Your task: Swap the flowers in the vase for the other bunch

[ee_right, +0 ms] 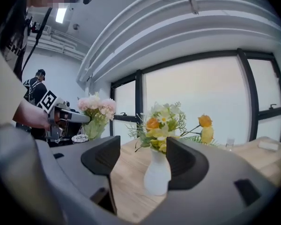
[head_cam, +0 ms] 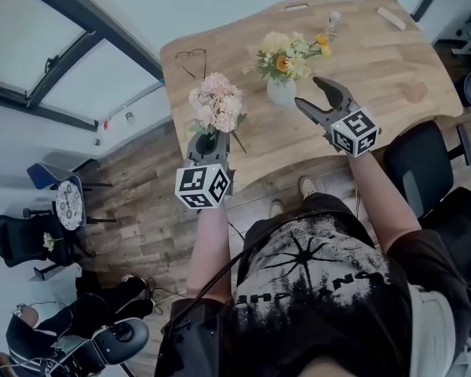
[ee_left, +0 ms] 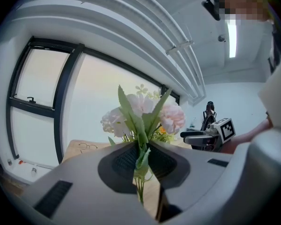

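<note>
A pink bunch of flowers (head_cam: 216, 104) is held over the table's near edge, and my left gripper (head_cam: 204, 141) is shut on its green stems (ee_left: 141, 159). The pink blooms (ee_left: 145, 111) rise just beyond the jaws. A white vase (head_cam: 281, 91) stands mid-table and holds a yellow and orange bunch (head_cam: 289, 55). My right gripper (head_cam: 307, 91) is open, just right of the vase and not touching it. In the right gripper view the vase (ee_right: 157, 175) stands beyond the gap between the pads, slightly right of centre, with the pink bunch (ee_right: 97, 108) at the left.
The wooden table (head_cam: 377, 69) carries a pair of glasses (head_cam: 191, 54) at its left corner, a small glass (head_cam: 334, 18) and a wooden block (head_cam: 391, 18) at the back. A black chair (head_cam: 428, 159) stands to my right.
</note>
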`<action>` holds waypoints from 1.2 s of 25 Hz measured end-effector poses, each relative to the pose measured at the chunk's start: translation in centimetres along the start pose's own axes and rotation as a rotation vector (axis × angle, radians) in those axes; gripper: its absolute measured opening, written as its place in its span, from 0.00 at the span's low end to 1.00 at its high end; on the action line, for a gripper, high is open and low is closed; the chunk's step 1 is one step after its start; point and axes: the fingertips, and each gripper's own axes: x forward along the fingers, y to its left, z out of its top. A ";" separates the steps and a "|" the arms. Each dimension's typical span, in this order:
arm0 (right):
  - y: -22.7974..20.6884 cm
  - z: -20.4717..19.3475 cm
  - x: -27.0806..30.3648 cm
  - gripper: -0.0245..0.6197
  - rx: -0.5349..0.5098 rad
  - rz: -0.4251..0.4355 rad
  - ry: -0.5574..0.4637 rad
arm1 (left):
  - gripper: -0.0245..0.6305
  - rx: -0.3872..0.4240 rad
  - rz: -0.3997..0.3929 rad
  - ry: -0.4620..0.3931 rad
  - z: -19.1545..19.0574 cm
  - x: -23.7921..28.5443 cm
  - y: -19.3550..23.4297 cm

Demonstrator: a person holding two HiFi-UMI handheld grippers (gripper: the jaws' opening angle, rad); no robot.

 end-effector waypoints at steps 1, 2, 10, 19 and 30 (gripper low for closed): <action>0.6 0.4 -0.4 0.52 0.004 -0.004 -0.005 | 0.13 0.002 -0.013 0.001 -0.1 -0.3 -0.1; 1.1 0.8 -0.8 0.52 0.005 -0.008 -0.009 | 0.13 0.005 -0.025 0.000 -0.1 -0.6 -0.2; 5.8 2.6 -4.1 0.11 -0.011 -0.034 -0.062 | 0.13 0.033 -0.092 -0.004 -0.8 -3.6 -0.8; 9.9 2.3 -6.1 0.08 -0.012 0.005 -0.063 | 0.13 0.041 -0.077 -0.023 -1.1 -6.7 -1.4; 11.3 2.4 -10.6 0.07 -0.031 0.060 -0.045 | 0.13 0.072 -0.026 -0.018 -1.5 -9.6 -5.8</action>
